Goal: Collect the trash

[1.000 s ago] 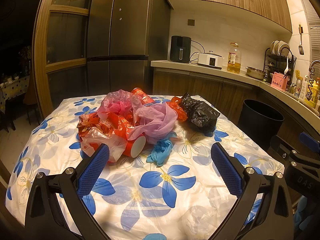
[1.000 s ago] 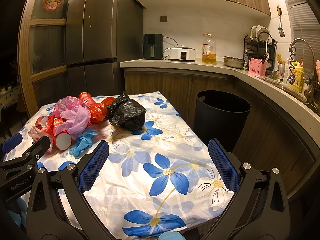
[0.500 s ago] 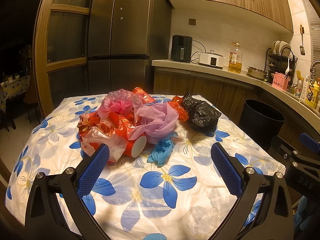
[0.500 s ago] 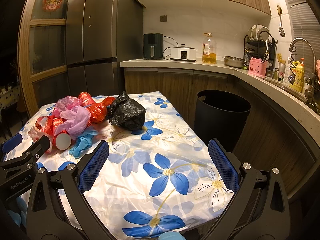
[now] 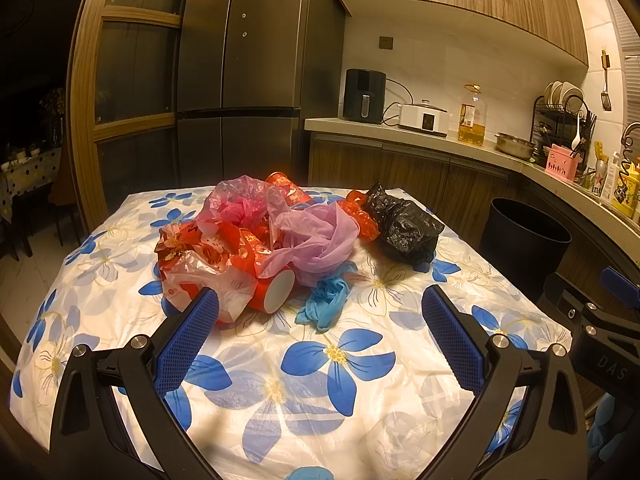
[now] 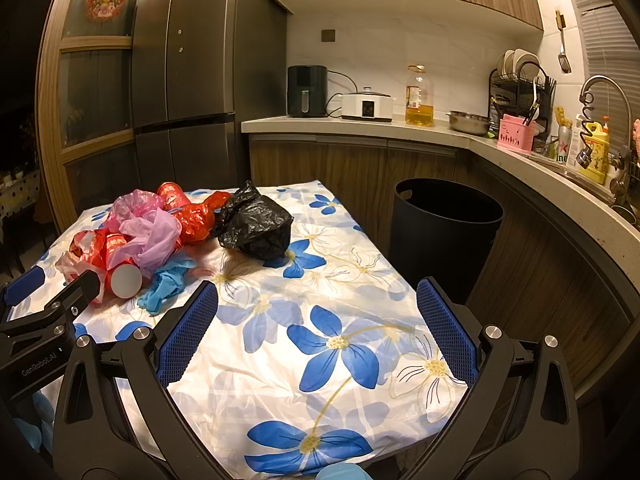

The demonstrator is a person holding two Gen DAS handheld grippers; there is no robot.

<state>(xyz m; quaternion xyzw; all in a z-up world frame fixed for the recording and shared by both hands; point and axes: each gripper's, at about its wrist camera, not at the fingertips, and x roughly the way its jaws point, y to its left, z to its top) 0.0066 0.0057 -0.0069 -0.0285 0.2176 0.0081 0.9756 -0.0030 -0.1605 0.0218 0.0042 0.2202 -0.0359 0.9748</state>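
Observation:
A heap of trash lies on the flowered tablecloth (image 5: 360, 392): red and pink plastic bags (image 5: 240, 232), a red paper cup (image 5: 276, 290) on its side, a crumpled blue glove (image 5: 326, 300) and a black plastic bag (image 5: 404, 228). My left gripper (image 5: 320, 336) hangs open just in front of the heap, empty. In the right wrist view the same black bag (image 6: 256, 224), blue glove (image 6: 164, 284) and cup (image 6: 124, 282) lie to the far left. My right gripper (image 6: 318, 332) is open over bare cloth, empty. A black trash bin (image 6: 444, 232) stands right of the table.
The kitchen counter (image 6: 400, 128) curves behind and to the right of the bin, carrying an air fryer (image 6: 307, 90), a cooker, an oil bottle and a dish rack (image 6: 520, 96). A tall fridge (image 5: 240, 80) stands behind the table. The left gripper's body (image 6: 44, 332) shows at the right view's left edge.

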